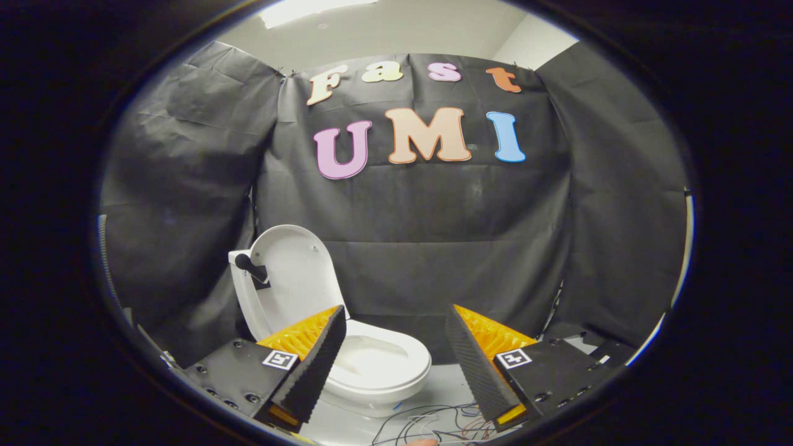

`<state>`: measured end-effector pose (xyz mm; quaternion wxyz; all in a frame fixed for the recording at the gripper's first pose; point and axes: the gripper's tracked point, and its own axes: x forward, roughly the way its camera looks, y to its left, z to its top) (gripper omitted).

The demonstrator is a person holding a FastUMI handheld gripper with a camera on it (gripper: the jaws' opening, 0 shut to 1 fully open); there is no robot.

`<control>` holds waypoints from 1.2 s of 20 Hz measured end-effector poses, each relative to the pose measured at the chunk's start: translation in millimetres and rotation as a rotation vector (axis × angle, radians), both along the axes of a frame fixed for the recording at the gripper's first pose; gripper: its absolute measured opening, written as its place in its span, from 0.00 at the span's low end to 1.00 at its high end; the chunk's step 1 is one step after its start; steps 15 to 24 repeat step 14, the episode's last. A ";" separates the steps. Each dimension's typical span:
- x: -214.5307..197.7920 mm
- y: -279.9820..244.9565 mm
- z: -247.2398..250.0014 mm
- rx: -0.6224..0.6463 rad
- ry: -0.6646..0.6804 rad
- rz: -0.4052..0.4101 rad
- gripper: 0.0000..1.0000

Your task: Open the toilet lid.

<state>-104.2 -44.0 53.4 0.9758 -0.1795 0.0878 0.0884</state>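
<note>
A small white toilet point(378, 365) stands on the pale floor ahead of my left finger. Its lid point(296, 272) is raised upright, leaning back against the tank side, and the seat and bowl lie exposed. A black handle piece point(251, 267) sticks out at the lid's left edge. My gripper point(396, 322) is open, with nothing between its ridged black and orange fingers point(316, 365). The left finger overlaps the bowl's near left part; the right finger stands to the right of the toilet.
Black cloth walls close the booth behind and on both sides of the toilet. Loose thin wires point(433, 421) lie on the floor just below the gap between the fingers. A pale floor strip point(446, 384) runs to the right of the bowl.
</note>
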 end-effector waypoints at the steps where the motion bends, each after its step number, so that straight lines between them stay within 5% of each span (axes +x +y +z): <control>1: -0.1 -0.4 -0.5 0.000 0.000 0.000 1.00; 24: 0.9 0.1 -1.2 0.000 -0.001 0.000 1.00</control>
